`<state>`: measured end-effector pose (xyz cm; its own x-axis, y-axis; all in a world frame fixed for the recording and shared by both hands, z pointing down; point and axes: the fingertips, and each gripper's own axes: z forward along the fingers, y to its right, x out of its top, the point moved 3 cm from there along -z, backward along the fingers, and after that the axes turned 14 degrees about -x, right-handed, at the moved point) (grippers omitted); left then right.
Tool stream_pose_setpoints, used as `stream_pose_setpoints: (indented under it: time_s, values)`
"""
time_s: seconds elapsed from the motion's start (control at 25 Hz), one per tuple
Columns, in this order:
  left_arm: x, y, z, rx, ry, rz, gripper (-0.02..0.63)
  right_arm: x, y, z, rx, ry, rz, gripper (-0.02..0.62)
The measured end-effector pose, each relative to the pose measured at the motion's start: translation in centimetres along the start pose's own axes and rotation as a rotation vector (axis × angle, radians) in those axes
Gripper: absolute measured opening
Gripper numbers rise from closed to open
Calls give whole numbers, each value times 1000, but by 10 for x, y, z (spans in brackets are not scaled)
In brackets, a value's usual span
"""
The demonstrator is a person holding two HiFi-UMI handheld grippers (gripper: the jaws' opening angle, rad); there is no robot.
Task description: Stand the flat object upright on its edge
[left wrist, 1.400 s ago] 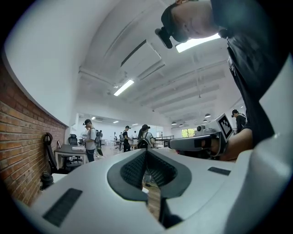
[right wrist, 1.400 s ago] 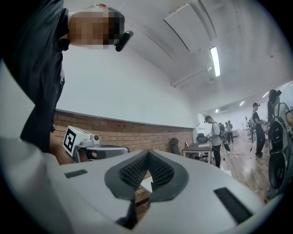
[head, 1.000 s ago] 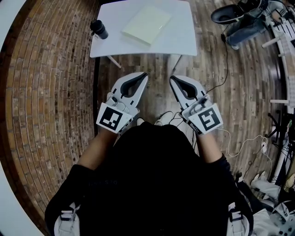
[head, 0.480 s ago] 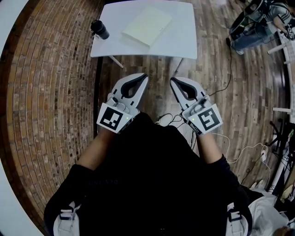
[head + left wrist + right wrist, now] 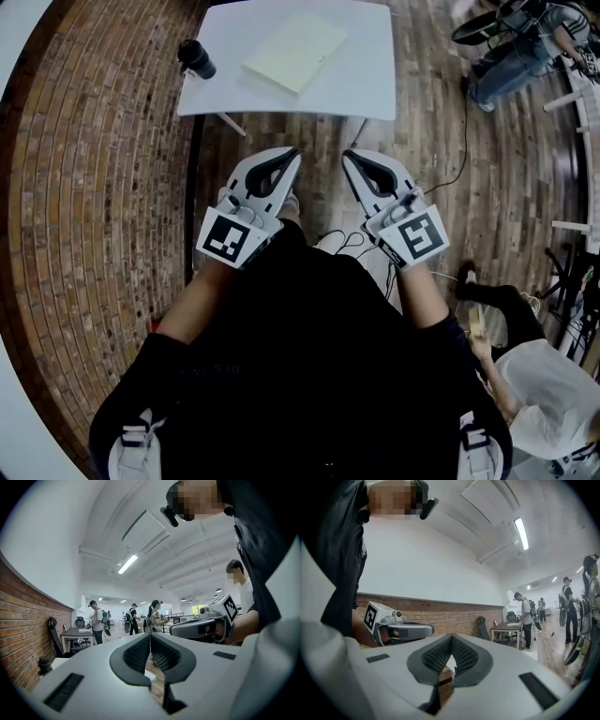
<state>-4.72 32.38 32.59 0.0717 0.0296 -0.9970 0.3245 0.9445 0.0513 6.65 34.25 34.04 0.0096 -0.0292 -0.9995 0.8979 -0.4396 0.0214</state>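
Both tools are clenched on nothing, tips meeting: the left tool [image 5: 293, 152] and the right tool [image 5: 348, 155] hang side by side just short of the white desk [image 5: 370, 84]. The pale yellow book [image 5: 293, 52] lies flat at the desk's middle. A dark cylinder [image 5: 197, 58], perhaps a mug, stands at the desk's left edge.

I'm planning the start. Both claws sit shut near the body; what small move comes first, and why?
Probably carry the right claw forward toward the white table: the pale flat pad lies flat there, well ahead of it and the left claw, both shut and empty.
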Motion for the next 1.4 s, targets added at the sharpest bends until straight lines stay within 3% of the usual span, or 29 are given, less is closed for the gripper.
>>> stream_pose_setpoints:
  time_s: [0.6, 0.76, 0.92, 1.24, 1.4]
  values:
    - [-7, -59, 25, -10, 26, -15, 21, 1, 31, 48, -19, -31, -9, 9]
    - [-4, -86, 35, -35, 52, -7, 21, 2, 43, 72, -32, -39, 0, 9]
    - [-9, -115, 46, -37, 7, -32, 21, 0, 55, 99, -37, -57, 7, 9]
    - [-12, -174, 50, -52, 4, -43, 21, 5, 60, 162, -33, -68, 10, 9]
    - [-8, -202, 52, -73, 54, -31, 21, 7, 61, 189, -44, -80, 12, 9]
